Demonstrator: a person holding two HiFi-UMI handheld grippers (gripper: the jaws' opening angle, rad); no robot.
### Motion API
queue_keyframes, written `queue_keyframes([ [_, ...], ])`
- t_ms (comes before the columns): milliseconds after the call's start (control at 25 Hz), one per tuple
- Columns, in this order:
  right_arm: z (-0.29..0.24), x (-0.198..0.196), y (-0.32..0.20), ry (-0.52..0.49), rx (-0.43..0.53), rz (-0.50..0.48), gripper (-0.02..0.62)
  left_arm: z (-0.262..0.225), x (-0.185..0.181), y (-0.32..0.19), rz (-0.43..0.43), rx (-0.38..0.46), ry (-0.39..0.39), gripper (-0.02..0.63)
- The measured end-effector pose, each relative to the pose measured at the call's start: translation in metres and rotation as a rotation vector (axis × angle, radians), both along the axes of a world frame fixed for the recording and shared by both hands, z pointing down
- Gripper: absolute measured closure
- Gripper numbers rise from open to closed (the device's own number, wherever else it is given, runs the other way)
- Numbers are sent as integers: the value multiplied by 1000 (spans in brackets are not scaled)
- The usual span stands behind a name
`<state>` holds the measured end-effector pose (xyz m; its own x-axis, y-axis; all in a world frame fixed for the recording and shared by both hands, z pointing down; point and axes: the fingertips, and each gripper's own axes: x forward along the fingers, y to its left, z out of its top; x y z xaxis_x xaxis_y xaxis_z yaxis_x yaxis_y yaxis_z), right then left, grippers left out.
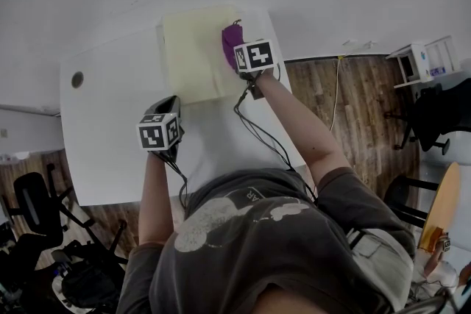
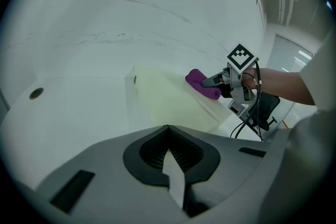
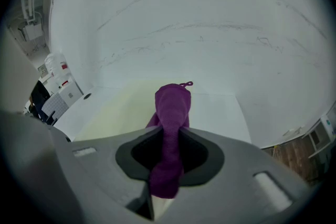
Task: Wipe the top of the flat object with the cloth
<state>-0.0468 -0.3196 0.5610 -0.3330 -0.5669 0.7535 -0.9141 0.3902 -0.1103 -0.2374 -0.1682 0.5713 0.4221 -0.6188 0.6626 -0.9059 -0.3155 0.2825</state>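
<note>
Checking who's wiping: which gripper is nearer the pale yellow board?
Right. The right gripper, holding the purple cloth, is over the board's far right part; the left gripper is just off its near left corner.

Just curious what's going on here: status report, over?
Right gripper shut on purple cloth, on pale yellow board, right side. Left gripper shut, empty, off board. Nothing else on board.

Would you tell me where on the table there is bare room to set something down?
The left part of the table is bare, from the board past the small hole to the left edge. The near strip is partly free; the left gripper is there. The board's right edge is crowded: right gripper, cloth, cables.
</note>
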Motion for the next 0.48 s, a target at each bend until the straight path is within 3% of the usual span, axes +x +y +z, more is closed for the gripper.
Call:
queue_keyframes([
  [480,-9,15,6,-7,-20,52,522,1,1,0,3,32,-47,609],
])
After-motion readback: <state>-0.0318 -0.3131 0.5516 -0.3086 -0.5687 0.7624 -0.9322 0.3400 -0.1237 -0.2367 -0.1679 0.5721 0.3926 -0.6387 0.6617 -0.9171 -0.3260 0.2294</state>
